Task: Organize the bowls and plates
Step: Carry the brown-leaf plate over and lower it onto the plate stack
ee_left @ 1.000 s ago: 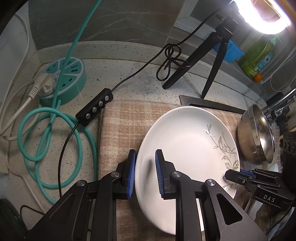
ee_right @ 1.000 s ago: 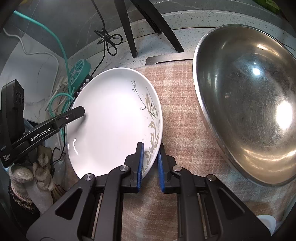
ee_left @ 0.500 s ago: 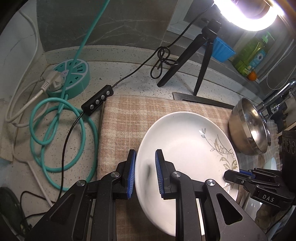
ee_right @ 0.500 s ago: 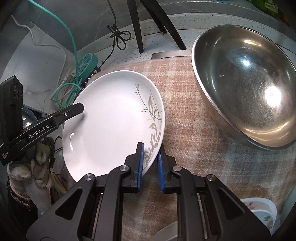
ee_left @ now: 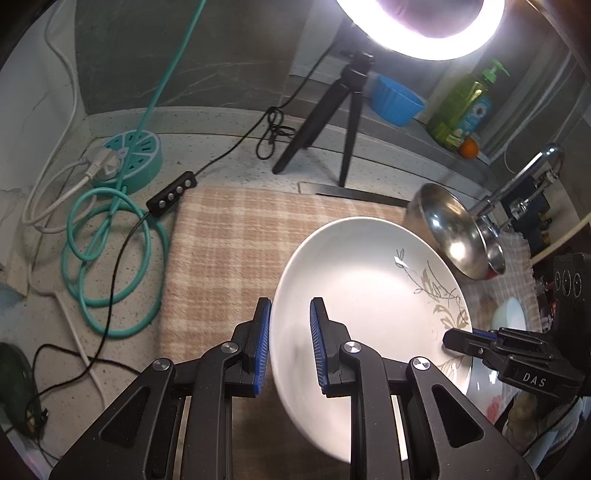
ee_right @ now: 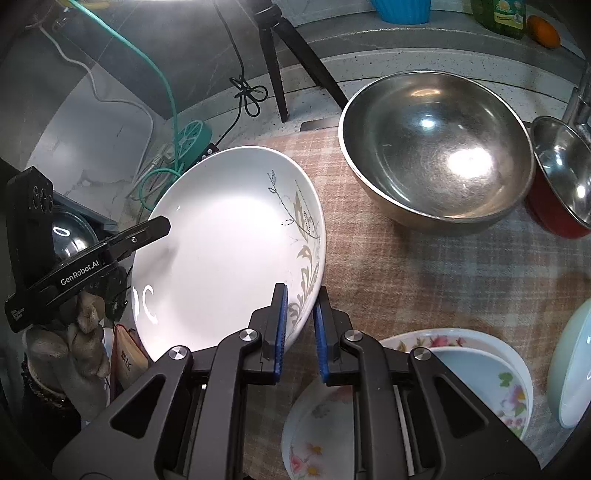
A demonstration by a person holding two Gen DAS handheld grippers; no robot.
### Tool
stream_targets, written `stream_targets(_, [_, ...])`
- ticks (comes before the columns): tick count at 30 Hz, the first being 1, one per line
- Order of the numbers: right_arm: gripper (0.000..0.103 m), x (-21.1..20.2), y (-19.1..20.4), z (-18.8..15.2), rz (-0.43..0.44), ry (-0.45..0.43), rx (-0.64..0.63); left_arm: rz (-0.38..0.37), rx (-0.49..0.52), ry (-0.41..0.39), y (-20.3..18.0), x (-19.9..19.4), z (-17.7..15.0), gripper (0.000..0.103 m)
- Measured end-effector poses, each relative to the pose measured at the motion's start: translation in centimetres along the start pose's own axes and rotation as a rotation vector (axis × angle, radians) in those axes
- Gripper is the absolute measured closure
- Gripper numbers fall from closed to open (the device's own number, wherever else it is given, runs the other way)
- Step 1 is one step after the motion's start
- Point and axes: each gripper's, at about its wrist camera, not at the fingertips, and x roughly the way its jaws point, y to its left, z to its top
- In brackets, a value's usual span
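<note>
The white plate with the leaf pattern (ee_right: pixel 221 236) is hanging tilted in the air above the checked cloth (ee_left: pixel 229 236), clear of the worktop (ee_left: pixel 229 158), and it is being carried by two opposite sides of its rim. The left tool (ee_left: pixel 290 345) is pinching the plain edge, one blue pad under the rim and one inside the dish; the right tool (ee_right: pixel 298 328) is clamping the patterned edge with its pads nearly pressed together on the thin rim. Gripping on both sides is probably what is keeping a wide, smooth plate from swinging or slipping, which a single pinch on one edge would risk.

Just beside the plate, the large steel bowl (ee_right: pixel 436 155) is sitting on the cloth, with a smaller steel bowl with a red outside (ee_right: pixel 561 181) beyond it near the tap (ee_left: pixel 517 181). Below the right tool, flowered dishes (ee_right: pixel 480 373) are lying nested together, and a pale bowl (ee_right: pixel 569 362) is standing at the frame's edge; that pile is likely where like pieces are being gathered, so the plate may be heading there, though I cannot tell its destination.

Further out, a small tripod (ee_left: pixel 332 122) is holding a ring light (ee_left: pixel 421 33) over the scene, and a teal power strip (ee_left: pixel 125 158) with its coiled cable is lying clear of the cloth.
</note>
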Motion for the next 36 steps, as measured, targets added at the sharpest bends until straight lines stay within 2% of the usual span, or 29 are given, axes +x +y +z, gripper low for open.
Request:
stream_targets(7, [0.088,-3.3,-1.7,-2.3,0.001,-0.027,0.008,-0.033,0.025,-0.015,-3.1,-1.4,-1.9,0.084])
stream_targets(18, [0.088,-7.3,-5.7,-6.3,-0.042,-0.052,0.069,-0.095,0.091,0.032,-8.8,-0.7,-5.1,0.084])
stream_targets(27, [0.088,-8.9,-9.6,-9.8,-0.096,-0.028,0.112,-0.128,0.155,0.097,-12.8,0.9,-7.4,0.084])
stream_targets(36, [0.088,-9.4,-11.3,-11.4,-0.125,-0.02,0.13,-0.127,0.185,0.127,-14.4,1.7,-8.9,0.084])
